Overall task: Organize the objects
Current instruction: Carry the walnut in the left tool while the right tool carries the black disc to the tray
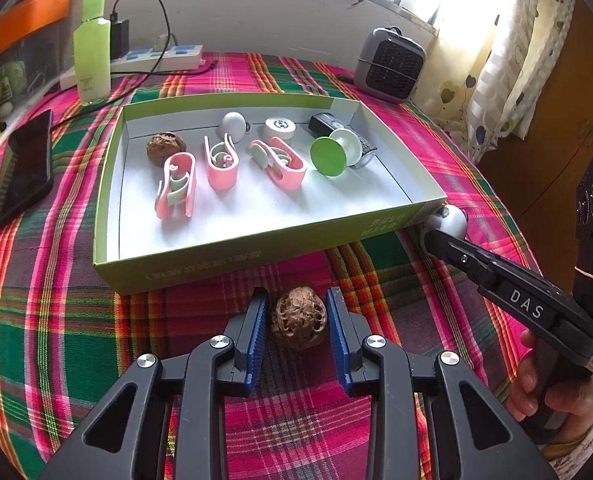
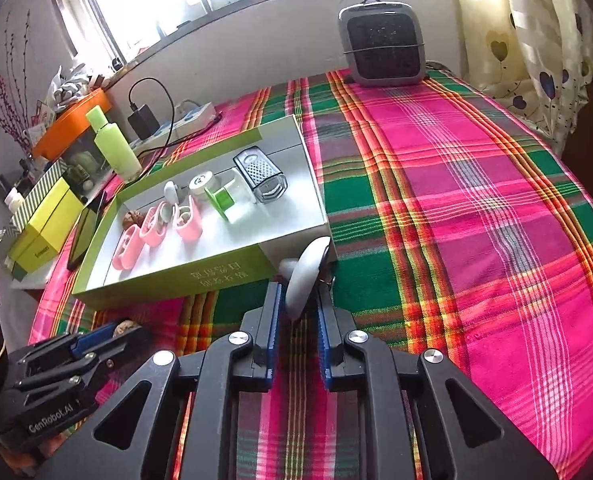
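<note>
A brown walnut (image 1: 299,317) lies on the plaid cloth in front of the green box (image 1: 232,256). My left gripper (image 1: 296,292) is shut on it, blue pads against both sides. At the box's near right corner a white egg-shaped piece (image 2: 306,280) stands tilted between the pads of my right gripper (image 2: 298,288). The jaws are slightly apart and a thin gap shows on each side. Inside the box lie another walnut (image 1: 165,148), three pink clips (image 1: 220,164), a second white egg piece (image 1: 232,124), a white cap (image 1: 279,127), a green suction disc (image 1: 328,156) and a small grater (image 2: 261,174).
A black phone (image 1: 26,168) lies left of the box. A green bottle (image 1: 92,60), a power strip (image 1: 160,56) with a charger, and a grey heater (image 1: 390,64) stand at the back. A yellow box (image 2: 44,224) sits far left. A hand (image 1: 556,396) holds the right gripper.
</note>
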